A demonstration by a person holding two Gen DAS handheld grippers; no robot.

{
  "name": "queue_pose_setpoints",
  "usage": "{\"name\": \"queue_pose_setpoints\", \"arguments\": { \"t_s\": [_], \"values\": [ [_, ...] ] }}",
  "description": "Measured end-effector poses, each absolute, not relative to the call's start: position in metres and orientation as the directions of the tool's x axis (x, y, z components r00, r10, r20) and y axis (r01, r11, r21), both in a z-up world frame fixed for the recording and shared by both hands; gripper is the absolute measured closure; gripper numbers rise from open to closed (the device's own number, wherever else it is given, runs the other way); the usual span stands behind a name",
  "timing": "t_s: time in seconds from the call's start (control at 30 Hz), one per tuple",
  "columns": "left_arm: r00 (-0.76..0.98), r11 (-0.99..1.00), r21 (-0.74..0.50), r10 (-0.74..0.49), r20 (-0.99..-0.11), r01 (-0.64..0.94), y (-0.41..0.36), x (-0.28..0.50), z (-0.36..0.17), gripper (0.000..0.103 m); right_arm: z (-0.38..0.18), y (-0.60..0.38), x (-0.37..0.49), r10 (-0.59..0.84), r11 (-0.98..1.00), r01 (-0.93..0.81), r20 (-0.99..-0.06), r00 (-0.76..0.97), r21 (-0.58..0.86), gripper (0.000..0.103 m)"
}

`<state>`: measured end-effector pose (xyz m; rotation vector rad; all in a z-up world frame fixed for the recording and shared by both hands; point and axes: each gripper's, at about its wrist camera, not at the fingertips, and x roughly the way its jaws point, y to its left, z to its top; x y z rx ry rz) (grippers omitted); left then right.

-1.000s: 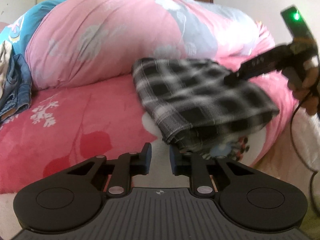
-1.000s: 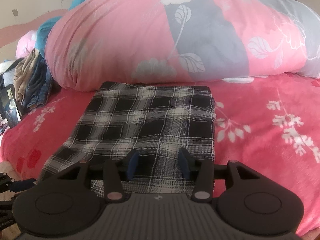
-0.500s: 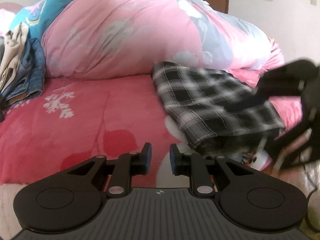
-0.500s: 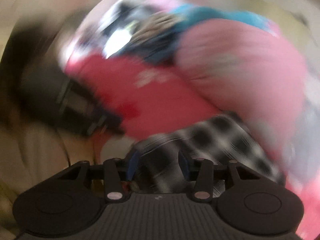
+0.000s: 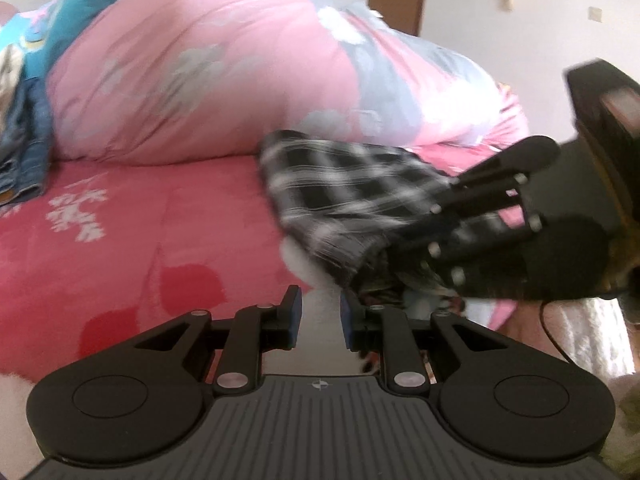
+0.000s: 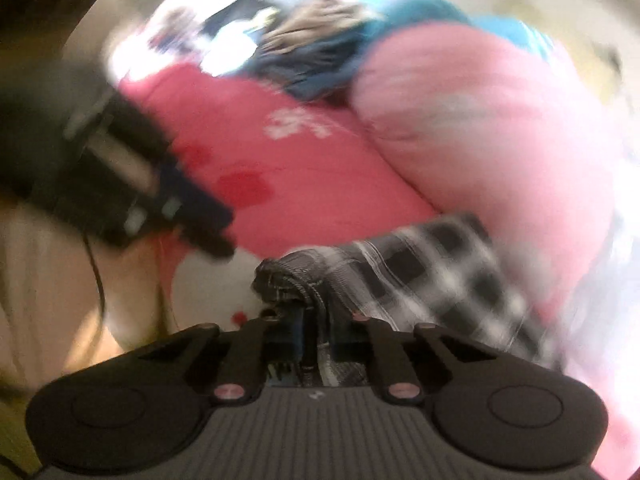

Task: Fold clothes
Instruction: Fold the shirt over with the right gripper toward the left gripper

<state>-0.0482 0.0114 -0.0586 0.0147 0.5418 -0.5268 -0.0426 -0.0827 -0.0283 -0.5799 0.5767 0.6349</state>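
Plaid garment (image 5: 352,200) lies folded on the bed (image 5: 120,240) against the quilt (image 5: 200,80), right gripper (image 6: 314,336) closing on its near edge, left gripper (image 5: 320,312) slightly parted, empty.

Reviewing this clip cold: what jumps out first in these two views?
The black-and-white plaid garment, folded on the red bedspread, stands out against the big pink duvet heaped behind it. The right gripper is closing on the garment's near edge, with cloth bunched between its jaws. The left gripper hangs narrowly open and empty over the bed edge.
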Motion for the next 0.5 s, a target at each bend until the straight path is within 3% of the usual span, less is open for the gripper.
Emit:
{"name": "queue_pose_setpoints", "arguments": {
  "t_s": [0.2,0.5],
  "values": [
    [0.717,0.848,-0.122,-0.506,-0.479,0.516,-0.004,-0.043,-0.060,0.083,-0.009,-0.115,-0.023,0.466,0.777,-0.629,-0.652,0.599,-0.023,0.094],
    [0.730,0.856,-0.119,-0.494,-0.473,0.502,-0.010,-0.038,-0.064,0.083,0.003,-0.126,-0.011,0.492,0.797,-0.603,-0.628,0.603,0.047,0.094]
  ]
}}
